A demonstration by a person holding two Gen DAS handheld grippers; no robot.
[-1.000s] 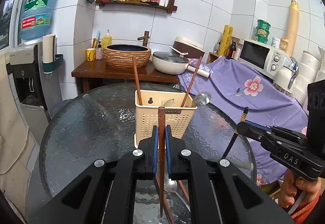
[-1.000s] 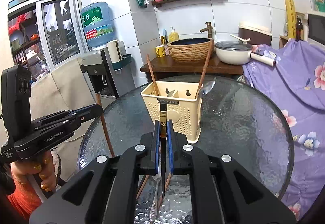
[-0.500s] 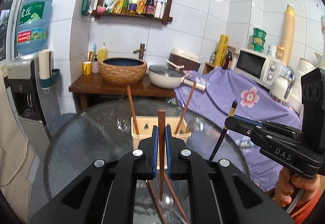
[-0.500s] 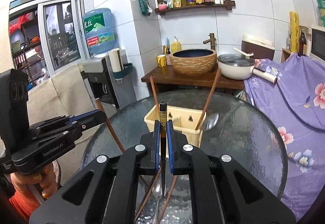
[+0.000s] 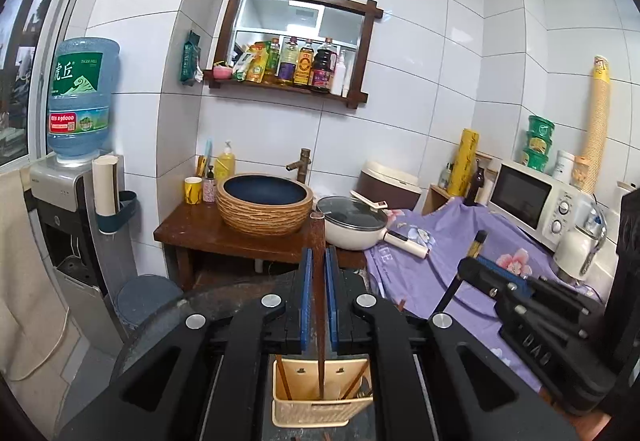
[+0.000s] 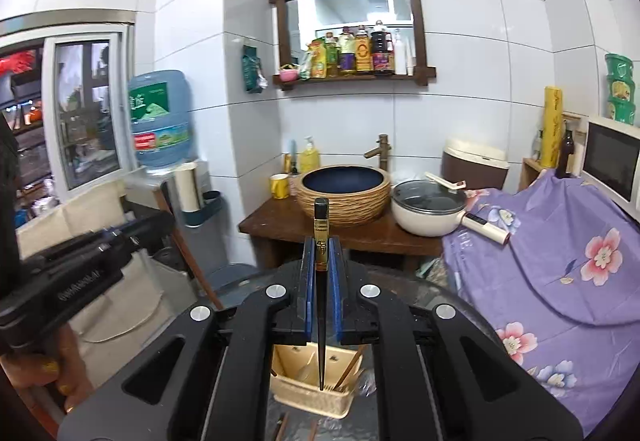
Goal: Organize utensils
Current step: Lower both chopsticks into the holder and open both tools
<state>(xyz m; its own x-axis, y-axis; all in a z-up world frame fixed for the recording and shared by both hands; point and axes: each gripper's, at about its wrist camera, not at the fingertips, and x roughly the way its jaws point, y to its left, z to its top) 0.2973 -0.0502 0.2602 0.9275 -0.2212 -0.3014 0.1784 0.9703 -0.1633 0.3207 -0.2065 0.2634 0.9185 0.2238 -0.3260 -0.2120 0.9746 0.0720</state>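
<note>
**Now both chopsticks hang above the basket**

Right below your two grippers sits the cream utensil basket [image 5: 316,403] on the glass table [image 5: 160,325], seen through the gap between each pair of fingers. That is the relation your coming move turns on: the basket lies down and slightly ahead of both tools, so the way in is a straight drop along each stick's own length.

Your left gripper [image 5: 319,281] is pinched narrow on a brown wooden chopstick [image 5: 319,305], which stands close to upright, its lower tip pointing into the basket's open top. Your right gripper [image 6: 321,273] is clamped just as tight on a black chopstick [image 6: 321,305] with a gold band, also near upright, tip over the basket [image 6: 308,393].

Neither hand looks clearly nearer (each wrist view puts the basket almost dead centre under its stick).

Inside the basket a few brown sticks already lean against the walls, so I would judge a snag on those the main risk. More utensils [image 6: 282,431] lie on the glass in front of it.
</note>
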